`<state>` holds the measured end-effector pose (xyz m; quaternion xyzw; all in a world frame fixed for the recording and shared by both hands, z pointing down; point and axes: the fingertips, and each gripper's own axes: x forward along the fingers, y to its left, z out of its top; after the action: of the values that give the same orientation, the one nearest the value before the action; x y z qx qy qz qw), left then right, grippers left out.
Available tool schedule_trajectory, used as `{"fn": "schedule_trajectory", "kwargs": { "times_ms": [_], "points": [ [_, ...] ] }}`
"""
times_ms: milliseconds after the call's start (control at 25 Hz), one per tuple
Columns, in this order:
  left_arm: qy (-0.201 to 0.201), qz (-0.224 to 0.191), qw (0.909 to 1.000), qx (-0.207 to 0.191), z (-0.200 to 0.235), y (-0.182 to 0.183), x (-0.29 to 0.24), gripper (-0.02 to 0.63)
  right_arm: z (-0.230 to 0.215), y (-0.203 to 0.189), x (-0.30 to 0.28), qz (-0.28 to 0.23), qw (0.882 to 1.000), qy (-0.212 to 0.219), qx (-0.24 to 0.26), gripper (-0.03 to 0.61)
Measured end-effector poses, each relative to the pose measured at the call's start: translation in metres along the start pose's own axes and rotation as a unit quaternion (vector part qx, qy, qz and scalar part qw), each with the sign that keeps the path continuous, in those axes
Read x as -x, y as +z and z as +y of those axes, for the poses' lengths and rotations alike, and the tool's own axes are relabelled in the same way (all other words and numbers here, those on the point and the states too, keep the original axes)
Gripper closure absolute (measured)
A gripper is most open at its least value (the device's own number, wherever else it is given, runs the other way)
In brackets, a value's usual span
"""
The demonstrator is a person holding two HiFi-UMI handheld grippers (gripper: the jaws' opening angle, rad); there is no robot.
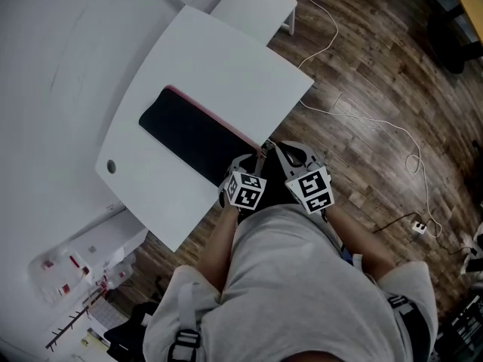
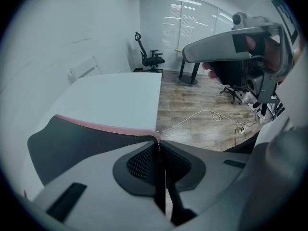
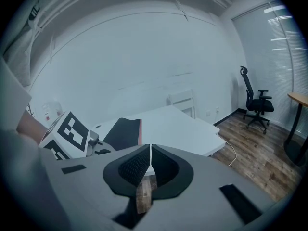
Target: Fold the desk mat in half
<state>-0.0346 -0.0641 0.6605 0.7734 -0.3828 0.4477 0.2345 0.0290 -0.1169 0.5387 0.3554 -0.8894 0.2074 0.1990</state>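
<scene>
A black desk mat [image 1: 192, 134] with a pink far edge lies flat on the white desk [image 1: 226, 59], stretching from the middle to the near edge. My left gripper [image 1: 245, 161] is at the mat's near end. In the left gripper view its jaws [image 2: 157, 139] are closed on the mat's [image 2: 72, 138] pink-edged corner. My right gripper [image 1: 281, 151] hovers just right of it, off the desk's edge. In the right gripper view its jaws [image 3: 150, 147] are shut with nothing between them, and the mat [image 3: 122, 131] lies beyond them to the left.
A white stool [image 1: 253, 6] stands at the desk's far end. A white cable [image 1: 362, 115] runs over the wooden floor to a power strip [image 1: 419, 227]. A black office chair [image 3: 257, 105] stands by the window. The desk has a cable hole [image 1: 112, 167].
</scene>
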Motion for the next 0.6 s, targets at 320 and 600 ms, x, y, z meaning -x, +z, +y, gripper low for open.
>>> {"fn": "schedule_trajectory", "kwargs": {
  "times_ms": [320,600],
  "points": [
    [0.001,0.002,1.0,-0.003,0.0007,0.0015,-0.0026,0.569,-0.005,-0.0023,0.002,0.001,1.0,-0.005,-0.002,0.537],
    [0.0,0.002,1.0,-0.007,-0.0001,0.005,-0.0051,0.569,-0.0086,-0.0039,0.0038,0.0,1.0,-0.007,-0.005,0.537]
  ]
}}
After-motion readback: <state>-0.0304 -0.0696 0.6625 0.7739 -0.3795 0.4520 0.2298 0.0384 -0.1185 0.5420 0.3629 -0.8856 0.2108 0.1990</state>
